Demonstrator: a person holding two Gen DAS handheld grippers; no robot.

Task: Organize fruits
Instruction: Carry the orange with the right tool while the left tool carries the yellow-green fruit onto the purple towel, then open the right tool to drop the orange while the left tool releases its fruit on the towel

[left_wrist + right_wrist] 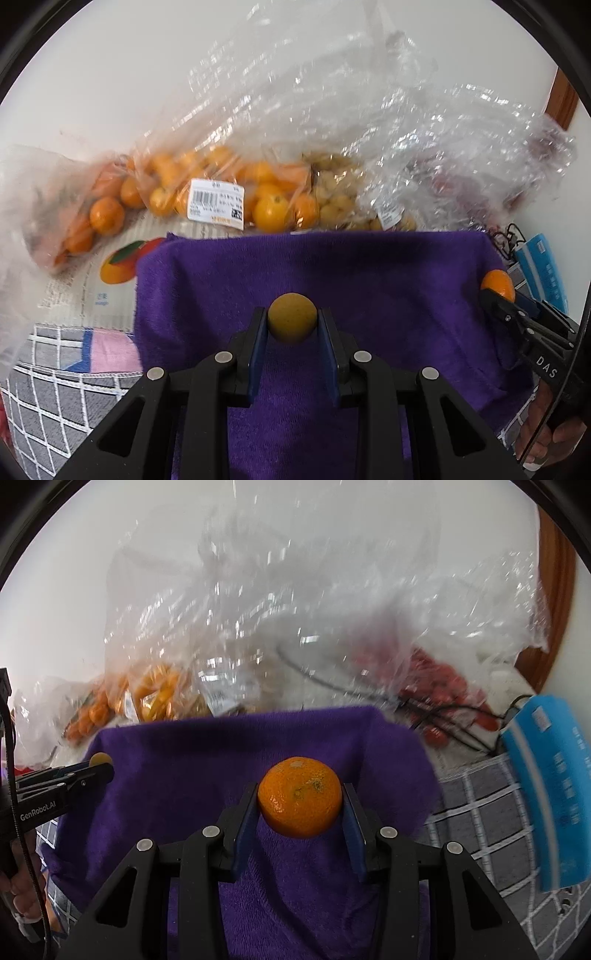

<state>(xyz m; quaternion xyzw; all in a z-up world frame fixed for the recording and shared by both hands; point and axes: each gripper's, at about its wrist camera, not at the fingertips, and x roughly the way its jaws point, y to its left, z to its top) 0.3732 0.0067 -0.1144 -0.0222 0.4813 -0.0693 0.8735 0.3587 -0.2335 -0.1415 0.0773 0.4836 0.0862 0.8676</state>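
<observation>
My left gripper (292,321) is shut on a small round yellow-brown fruit (292,318) above a purple towel (369,280). My right gripper (300,801) is shut on an orange mandarin (300,797) above the same towel (177,760). In the left wrist view the right gripper (496,291) shows at the right edge with the mandarin (498,280). In the right wrist view the left gripper (99,764) shows at the left with its fruit (99,757). Behind the towel lie clear plastic bags of oranges (266,206) and small yellow fruit (338,192).
A bag of red fruit (439,686) lies at the back right. A blue packet (550,794) and black cables (436,712) lie right of the towel. A grey grid-patterned cloth (55,398) covers the surface. A white wall stands behind.
</observation>
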